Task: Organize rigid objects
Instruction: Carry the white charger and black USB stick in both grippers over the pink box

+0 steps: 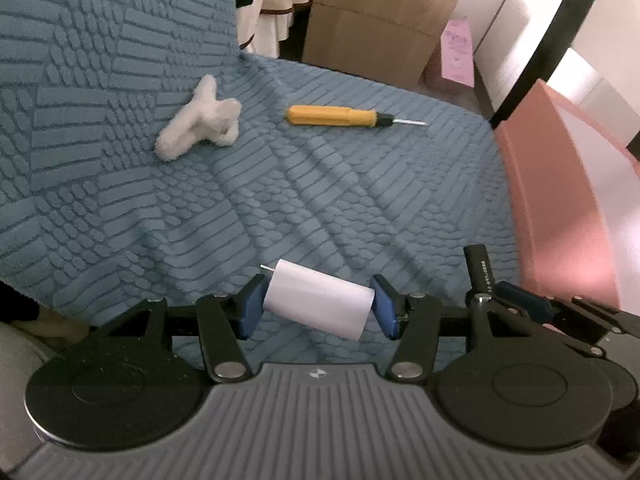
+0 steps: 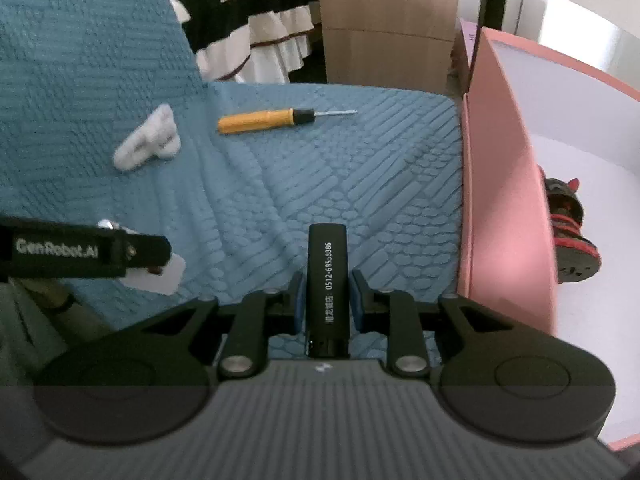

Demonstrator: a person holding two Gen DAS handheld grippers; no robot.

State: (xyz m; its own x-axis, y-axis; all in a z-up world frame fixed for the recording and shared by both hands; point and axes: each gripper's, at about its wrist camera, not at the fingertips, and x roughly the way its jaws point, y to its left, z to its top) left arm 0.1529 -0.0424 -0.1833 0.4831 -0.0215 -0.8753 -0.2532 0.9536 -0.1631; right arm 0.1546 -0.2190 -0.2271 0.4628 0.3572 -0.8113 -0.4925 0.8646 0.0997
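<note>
My left gripper [image 1: 318, 306] is shut on a white plug adapter [image 1: 320, 300], held crosswise above the blue textured sofa cover [image 1: 320, 200]; a metal prong sticks out at its left end. My right gripper [image 2: 326, 300] is shut on a black lighter [image 2: 327, 280] with white print, standing lengthwise between the blue pads. A yellow-handled screwdriver [image 1: 340, 116] [image 2: 272, 119] lies on the cover further back. A fluffy white hair clip [image 1: 198, 120] [image 2: 146, 142] lies left of it. The right gripper with the lighter [image 1: 482, 276] shows at the right edge of the left wrist view.
A pink box [image 2: 504, 184] with a white inside stands right of the sofa and holds a red and black toy [image 2: 568, 228]. Cardboard boxes [image 1: 380, 20] and striped bedding [image 2: 240, 12] stand behind. The left gripper's arm [image 2: 80, 252] crosses the right wrist view's left side.
</note>
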